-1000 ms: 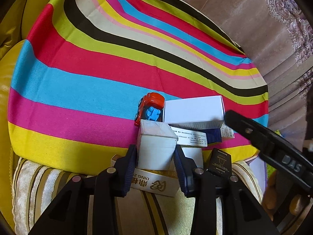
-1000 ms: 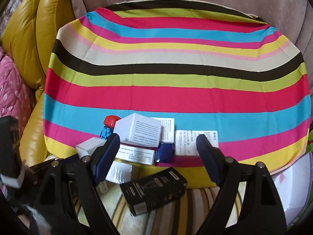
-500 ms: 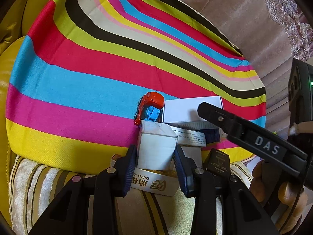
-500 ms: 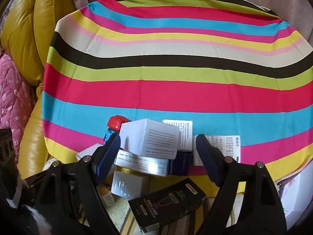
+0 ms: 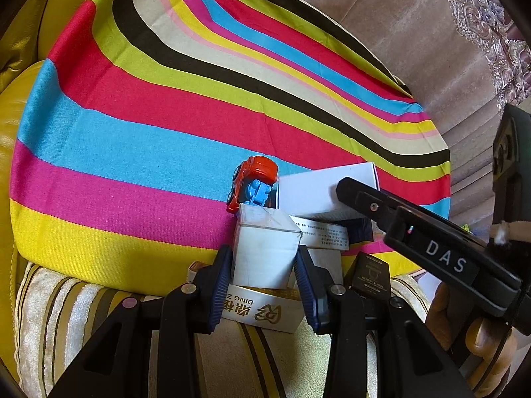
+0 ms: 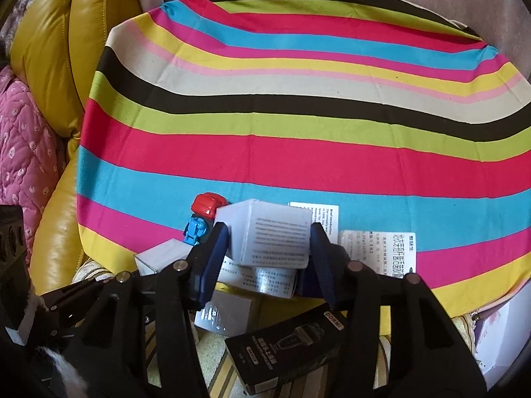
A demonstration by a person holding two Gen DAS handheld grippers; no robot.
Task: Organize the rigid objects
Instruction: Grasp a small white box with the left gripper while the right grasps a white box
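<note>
Both wrist views look steeply down, close in, over the near edge of the striped cloth (image 5: 132, 152). Left views its left side, right its centre; both share the toy truck (image 5: 254, 179) (image 6: 203, 217).

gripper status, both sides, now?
Left gripper: shut on the small white box.
Right gripper: fingers have just been closing, now shut on the white printed box.

**Both grippers angled down over the box pile**

Left gripper (image 5: 264, 267) clamped on small white box (image 5: 265, 252), at near edge of pile. Right gripper (image 6: 268, 258) just closing, pads against printed white box (image 6: 275, 235) atop the pile.
</note>
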